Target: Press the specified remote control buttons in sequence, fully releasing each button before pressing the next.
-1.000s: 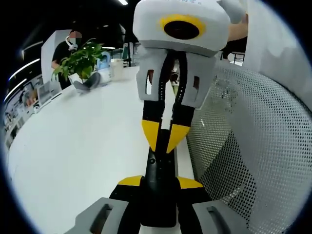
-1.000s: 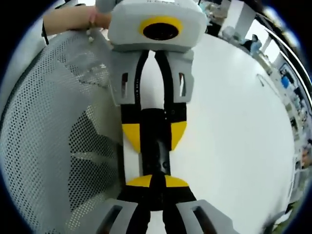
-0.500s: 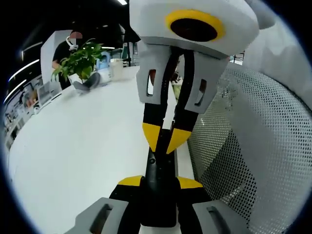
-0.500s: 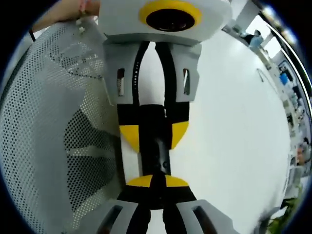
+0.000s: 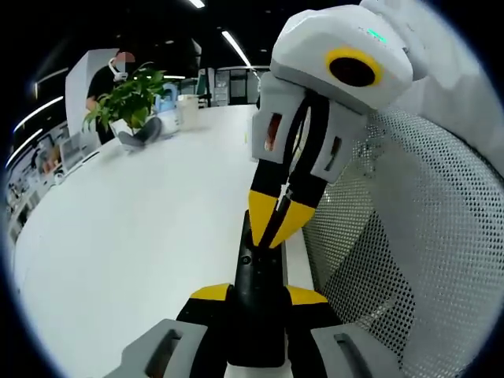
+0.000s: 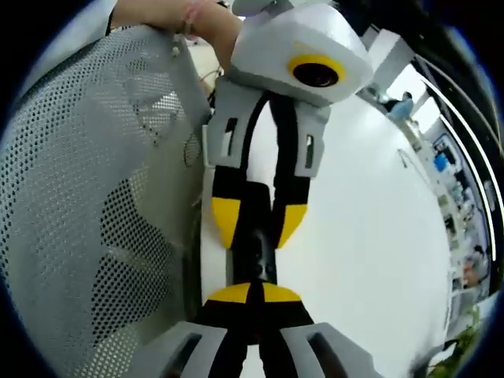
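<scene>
No writing can be read. The black remote (image 5: 256,276) sits at the white desk (image 5: 142,236) edge. In the left gripper view the left gripper (image 5: 258,295) clamps it while the right gripper (image 5: 276,223), nearly closed, touches its top. The right gripper view shows the mesh chair (image 6: 87,197) and a hand (image 6: 213,24). The plant (image 5: 130,98) is far off.

Remote control (image 5: 257,277) on table (image 5: 142,213) edge, mesh chair (image 5: 409,228) beside, plant (image 5: 130,98) far behind

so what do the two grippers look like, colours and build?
Both alike: the left gripper and right gripper have white-grey slotted bodies, black fingers and yellow tips. Each has a white box head with a yellow-ringed dark lens. The right one's head shows a small green light.
</scene>
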`<state>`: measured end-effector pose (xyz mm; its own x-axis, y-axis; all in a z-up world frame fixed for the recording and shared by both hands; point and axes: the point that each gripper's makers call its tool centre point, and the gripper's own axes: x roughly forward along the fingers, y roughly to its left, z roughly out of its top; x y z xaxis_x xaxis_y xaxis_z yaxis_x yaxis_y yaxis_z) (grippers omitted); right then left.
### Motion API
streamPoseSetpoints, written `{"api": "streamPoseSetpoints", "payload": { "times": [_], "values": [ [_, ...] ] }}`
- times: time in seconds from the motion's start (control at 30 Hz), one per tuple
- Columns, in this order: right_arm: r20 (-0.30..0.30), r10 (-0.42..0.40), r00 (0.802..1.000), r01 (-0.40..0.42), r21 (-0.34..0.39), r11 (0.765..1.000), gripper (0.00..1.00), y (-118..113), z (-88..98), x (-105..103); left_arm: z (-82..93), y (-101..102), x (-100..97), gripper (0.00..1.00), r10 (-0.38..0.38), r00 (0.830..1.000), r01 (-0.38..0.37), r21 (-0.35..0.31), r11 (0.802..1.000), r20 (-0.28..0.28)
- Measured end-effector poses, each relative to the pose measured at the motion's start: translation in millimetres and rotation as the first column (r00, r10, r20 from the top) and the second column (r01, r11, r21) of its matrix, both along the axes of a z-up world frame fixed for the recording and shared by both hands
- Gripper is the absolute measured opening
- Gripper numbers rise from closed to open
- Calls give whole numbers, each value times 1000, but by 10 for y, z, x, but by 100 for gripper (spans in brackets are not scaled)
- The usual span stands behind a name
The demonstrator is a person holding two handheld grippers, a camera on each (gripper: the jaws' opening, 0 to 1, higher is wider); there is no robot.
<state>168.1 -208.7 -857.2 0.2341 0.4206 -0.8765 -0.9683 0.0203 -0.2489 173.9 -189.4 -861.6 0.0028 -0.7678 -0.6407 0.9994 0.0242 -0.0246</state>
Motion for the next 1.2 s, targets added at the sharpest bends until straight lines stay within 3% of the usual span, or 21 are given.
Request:
{"api": "streamPoseSetpoints", "payload": {
  "times": [0.17, 0.33, 0.57, 0.63, 0.77, 0.97, 1.1, 1.2],
  "values": [
    [10, 13, 1000, -13, 17, 1000, 0, 7, -1, 11, -2, -1, 3, 25, 0, 1000, 0, 0, 1000, 0],
    [-23, -25, 999, 26, 45, 999, 0, 19, 13, 47, 1, 0, 2, 25, 0, 1000, 0, -1, 1000, -1],
    [-50, 0, 999, 1, 24, 1000, 0, 16, -2, 46, -7, -1, 4, 25, 2, 1000, -2, -2, 1000, -3],
    [-66, -4, 998, 5, 15, 1000, 0, 23, -5, 54, -6, -1, 5, 25, 1, 1000, -1, -2, 1000, -3],
    [-154, -68, 986, 64, -28, 998, 0, 22, -17, 55, -7, -2, 6, 25, 1, 1000, -1, -2, 1000, -3],
    [-224, -87, 971, 63, -111, 992, 0, 42, -29, 75, -6, -4, 10, 25, 3, 1000, -3, -4, 1000, -4],
    [-279, -120, 953, 97, -95, 991, 0, 28, -22, 89, -8, -6, 12, 25, 6, 1000, -6, -7, 1000, -8],
    [-279, -111, 954, 94, -75, 993, 0, 13, -14, 65, -4, -6, 9, 25, 5, 1000, -5, -6, 1000, -5]
  ]
}}
